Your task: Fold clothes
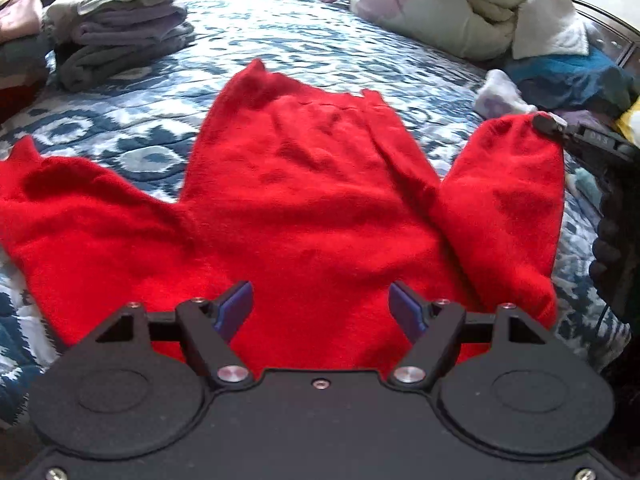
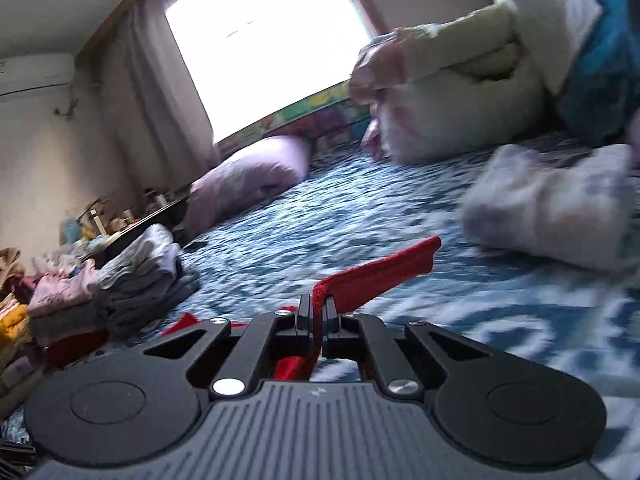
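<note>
A red sweater (image 1: 296, 200) lies spread on the blue-and-white patterned bedspread (image 1: 304, 40), body in the middle and one sleeve stretched to the left. My left gripper (image 1: 320, 308) hovers open over the sweater's near edge, nothing between its blue pads. The right sleeve (image 1: 516, 200) is lifted off the bed. My right gripper (image 1: 550, 124) is shut on its cuff at the right of the left wrist view. In the right wrist view my right gripper (image 2: 318, 314) pinches the red cuff (image 2: 380, 272), which sticks out ahead of the fingers.
A stack of folded grey and white clothes (image 1: 120, 28) sits at the back left. A heap of unfolded pale garments (image 1: 452, 12) and a teal one (image 1: 568, 76) lies at the back right. A white-lilac garment (image 2: 552, 216) is near the cuff. A pink pillow (image 2: 248, 184) rests under the window.
</note>
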The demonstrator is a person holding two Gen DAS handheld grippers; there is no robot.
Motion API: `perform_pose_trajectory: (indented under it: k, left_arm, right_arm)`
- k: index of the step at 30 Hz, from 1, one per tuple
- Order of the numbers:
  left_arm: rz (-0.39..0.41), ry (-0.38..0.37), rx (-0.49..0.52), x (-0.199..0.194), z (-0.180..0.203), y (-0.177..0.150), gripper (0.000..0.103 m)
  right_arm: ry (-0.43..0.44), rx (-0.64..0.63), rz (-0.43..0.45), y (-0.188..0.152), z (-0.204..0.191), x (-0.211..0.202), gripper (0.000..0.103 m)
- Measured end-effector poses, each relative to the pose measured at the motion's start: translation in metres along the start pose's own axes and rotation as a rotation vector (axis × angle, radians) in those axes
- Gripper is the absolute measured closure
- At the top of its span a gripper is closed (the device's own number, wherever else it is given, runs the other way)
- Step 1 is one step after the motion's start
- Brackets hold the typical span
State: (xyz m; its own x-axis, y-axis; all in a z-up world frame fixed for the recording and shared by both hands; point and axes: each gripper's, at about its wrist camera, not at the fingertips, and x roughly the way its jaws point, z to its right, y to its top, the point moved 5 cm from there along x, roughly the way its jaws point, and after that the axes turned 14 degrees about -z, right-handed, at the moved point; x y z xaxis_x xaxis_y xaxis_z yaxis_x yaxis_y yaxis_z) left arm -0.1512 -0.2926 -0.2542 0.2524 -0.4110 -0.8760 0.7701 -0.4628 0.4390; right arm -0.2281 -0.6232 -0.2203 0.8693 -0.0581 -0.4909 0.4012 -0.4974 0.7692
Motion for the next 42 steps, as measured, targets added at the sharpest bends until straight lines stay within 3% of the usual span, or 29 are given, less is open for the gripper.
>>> perform_pose_trajectory:
  k: [10,20,25,26,28,29,42]
  left_arm:
    - [0.018,-0.035,0.048,-0.009,0.028,-0.004,0.028]
    - [0.03,-0.074,0.14,-0.013,0.076,-0.01,0.029]
    - [0.032,-0.099,0.221,-0.007,0.11,-0.018,0.031]
    - [0.026,-0.106,0.236,-0.005,0.115,-0.02,0.031]
    - [0.017,-0.109,0.256,0.0,0.121,-0.024,0.032]
    - [0.013,-0.109,0.264,0.002,0.123,-0.026,0.032]
    - [0.042,-0.148,0.285,0.023,0.16,-0.013,0.067]
  right_arm:
    - [-0.17,0.052,0.076,-0.006,0.069,-0.067,0.097]
    - [-0.225,0.022,0.012,-0.018,0.087,-0.058,0.097]
    - [-0.273,0.031,-0.038,-0.025,0.088,-0.052,0.085]
    - [-0.283,0.033,-0.047,-0.027,0.089,-0.051,0.081]
    - [-0.302,0.037,-0.067,-0.029,0.089,-0.049,0.063]
    - [-0.303,0.042,-0.073,-0.031,0.09,-0.049,0.062]
    - [-0.199,0.296,-0.128,-0.046,0.122,-0.044,0.049]
